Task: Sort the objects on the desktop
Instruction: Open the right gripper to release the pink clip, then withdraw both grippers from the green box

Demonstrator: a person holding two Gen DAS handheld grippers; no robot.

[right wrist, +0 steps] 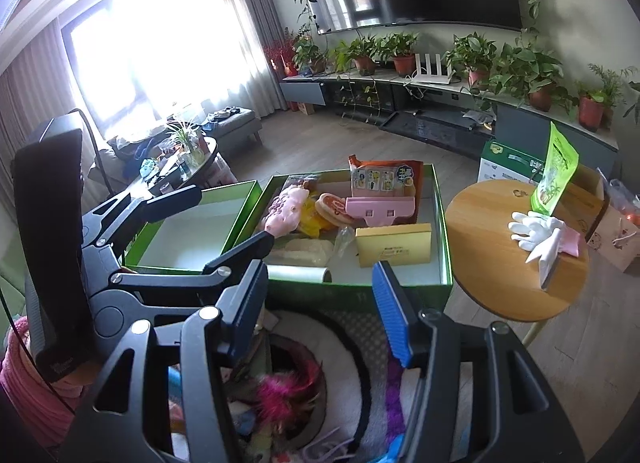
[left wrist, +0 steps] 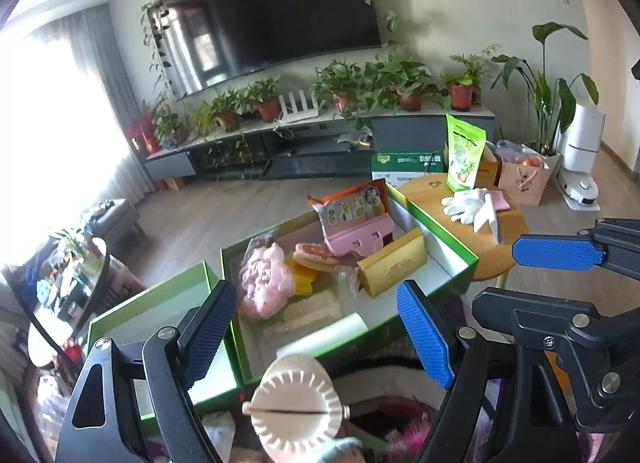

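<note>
A green box (left wrist: 436,219) with a white inside holds a pink plush toy (left wrist: 264,283), a gold box (left wrist: 394,263), a pink clip (left wrist: 356,235) and an orange snack packet (left wrist: 352,203). My left gripper (left wrist: 318,335) hangs open in front of its near wall, with nothing between the blue pads. A white round dumpling mould (left wrist: 298,407) lies lower down, near the base of the fingers. My right gripper (right wrist: 320,307) is also open and empty, just short of the same box (right wrist: 440,223), above a pile with a pink feather toy (right wrist: 288,395). The left gripper (right wrist: 208,223) shows at its left.
An empty green tray (left wrist: 160,303) sits against the box's left side. A round wooden side table (right wrist: 500,275) at the right carries white gloves (right wrist: 536,231) and a green pouch (right wrist: 554,175). Behind are a TV bench with potted plants and a cluttered glass table (right wrist: 208,151).
</note>
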